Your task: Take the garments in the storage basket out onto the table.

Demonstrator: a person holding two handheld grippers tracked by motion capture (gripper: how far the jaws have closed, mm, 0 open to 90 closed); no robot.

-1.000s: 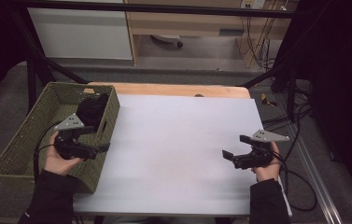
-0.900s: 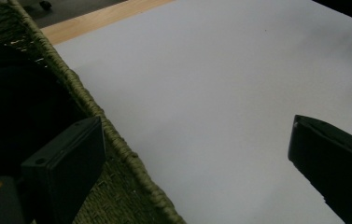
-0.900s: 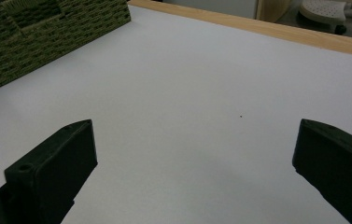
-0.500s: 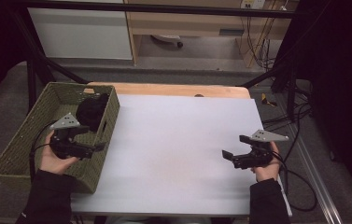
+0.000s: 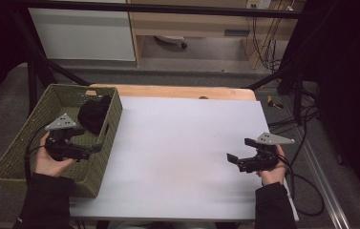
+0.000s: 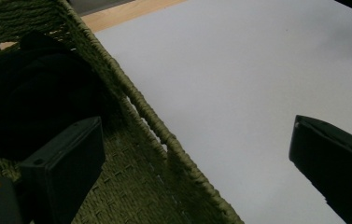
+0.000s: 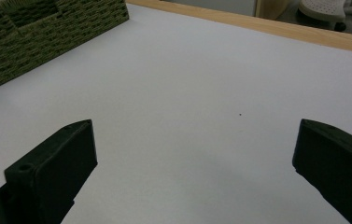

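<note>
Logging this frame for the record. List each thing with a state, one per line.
left hand-held gripper: open, empty, jaws straddling the basket's right wall
right hand-held gripper: open, empty, over the white table
basket: upright, on the table's left edge
black bundle: lying inside the basket's far end

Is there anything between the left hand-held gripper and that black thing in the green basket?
Nothing visible lies between them. The left hand-held gripper hangs open at the woven basket's right wall, one jaw inside and one over the white table. The black bundle sits just ahead of it inside the basket.
</note>
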